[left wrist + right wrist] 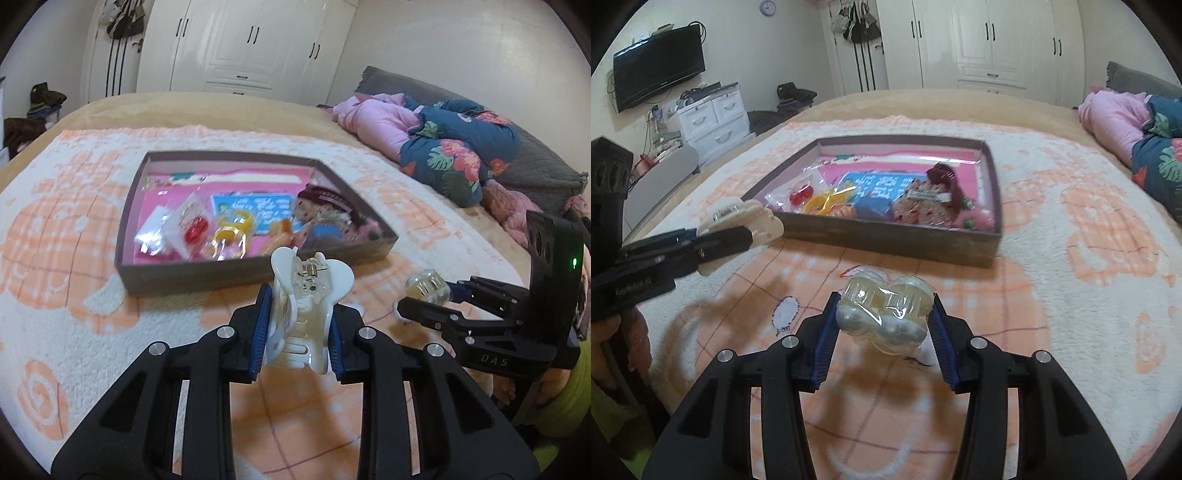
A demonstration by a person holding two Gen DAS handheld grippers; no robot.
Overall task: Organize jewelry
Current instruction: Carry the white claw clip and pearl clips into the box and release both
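Note:
My left gripper point(297, 332) is shut on a white claw hair clip point(306, 295), held above the blanket just in front of the shallow brown box point(192, 275). The box holds several hair accessories and packets on a pink lining. My right gripper point(884, 328) is shut on a clear yellowish hair clip in plastic wrap point(886, 314), held above the blanket short of the box point(886, 240). The left gripper with its white clip point(746, 218) shows at left in the right wrist view; the right gripper point(424, 295) shows at right in the left wrist view.
The box rests on an orange-and-white blanket point(74, 229) covering a bed. Pink and floral bedding point(454, 147) lies piled at the right. White wardrobes point(243, 48) stand behind; a TV point(659, 66) and drawers point(713, 118) are at far left.

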